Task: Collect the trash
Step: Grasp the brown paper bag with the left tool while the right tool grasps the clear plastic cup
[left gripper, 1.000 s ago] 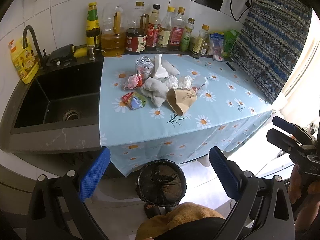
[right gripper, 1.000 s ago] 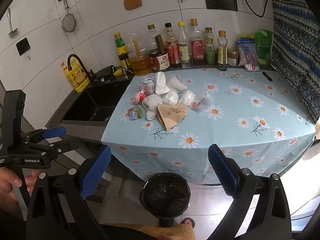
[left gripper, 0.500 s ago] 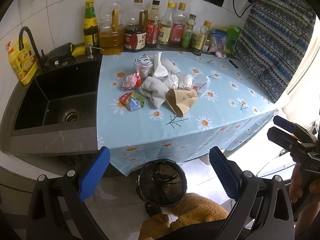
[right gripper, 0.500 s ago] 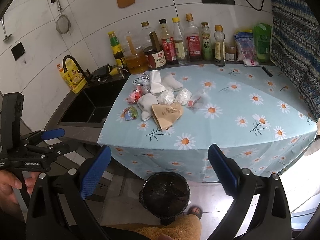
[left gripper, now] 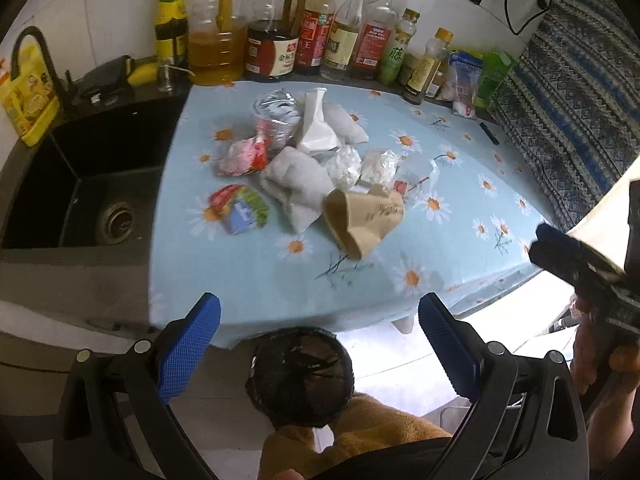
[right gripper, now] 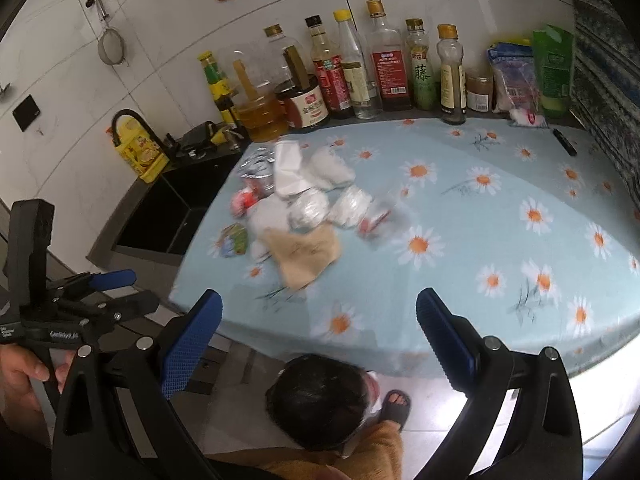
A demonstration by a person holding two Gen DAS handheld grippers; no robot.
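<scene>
A heap of trash lies on the daisy tablecloth point(left gripper: 440, 240): a brown paper bag point(left gripper: 362, 216), white crumpled bags point(left gripper: 296, 184), foil balls point(left gripper: 344, 166), a colourful wrapper point(left gripper: 240, 210), a red-white wrapper point(left gripper: 242, 156) and a clear cup point(left gripper: 276, 118). A black-lined bin point(left gripper: 300, 372) stands on the floor below the table edge. My left gripper point(left gripper: 318, 346) is open and empty above the bin. My right gripper point(right gripper: 318, 340) is open and empty, also short of the table; the paper bag point(right gripper: 306, 254) and the bin point(right gripper: 320, 400) lie ahead of it.
A row of sauce and oil bottles point(left gripper: 304, 36) lines the back wall. A black sink point(left gripper: 80, 196) with a tap sits left of the table. A patterned curtain point(left gripper: 572, 92) hangs at right. A black pen point(left gripper: 489, 133) lies near the far right.
Both grippers have moved forward toward the table, so the trash heap looks larger. Both stay open and empty.
</scene>
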